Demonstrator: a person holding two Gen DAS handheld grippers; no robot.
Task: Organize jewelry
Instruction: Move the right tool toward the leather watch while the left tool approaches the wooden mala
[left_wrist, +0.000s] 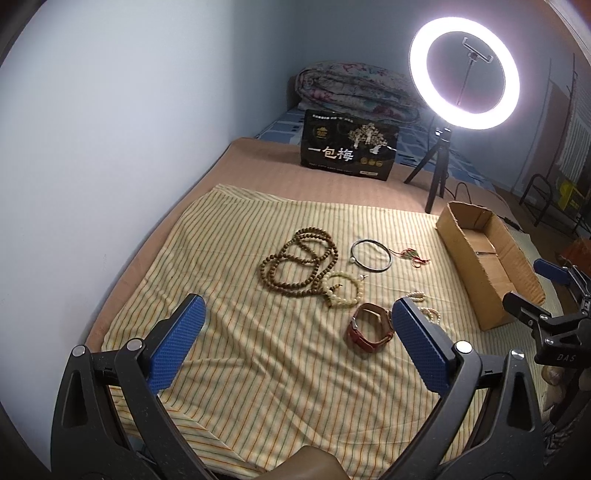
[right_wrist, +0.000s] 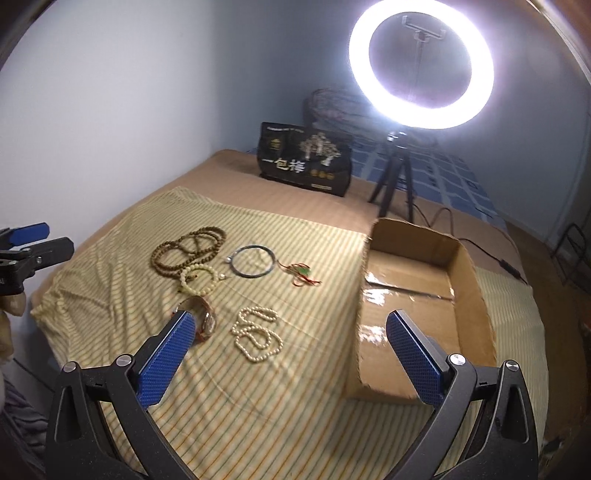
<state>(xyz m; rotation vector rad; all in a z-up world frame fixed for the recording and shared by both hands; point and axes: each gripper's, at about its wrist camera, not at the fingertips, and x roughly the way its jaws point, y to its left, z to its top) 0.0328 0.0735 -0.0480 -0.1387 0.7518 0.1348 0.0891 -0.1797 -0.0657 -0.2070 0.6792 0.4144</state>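
Observation:
Jewelry lies on a striped yellow cloth (left_wrist: 258, 369): a long brown bead necklace (left_wrist: 295, 264), a cream bead bracelet (left_wrist: 341, 291), a thin metal bangle (left_wrist: 370, 255) with a red-green tassel (left_wrist: 413, 255), a red-strap watch (left_wrist: 369, 328) and a pearl strand (right_wrist: 256, 334). An open cardboard box (right_wrist: 424, 295) stands at the cloth's right side. My left gripper (left_wrist: 299, 310) is open and empty, near the watch. My right gripper (right_wrist: 290, 321) is open and empty, between the pearl strand and the box.
A lit ring light on a tripod (left_wrist: 463, 74) stands behind the box, its cable trailing right. A black printed bag (left_wrist: 349, 147) stands upright behind the cloth. A folded quilt (left_wrist: 354, 88) lies at the back. A wall runs along the left.

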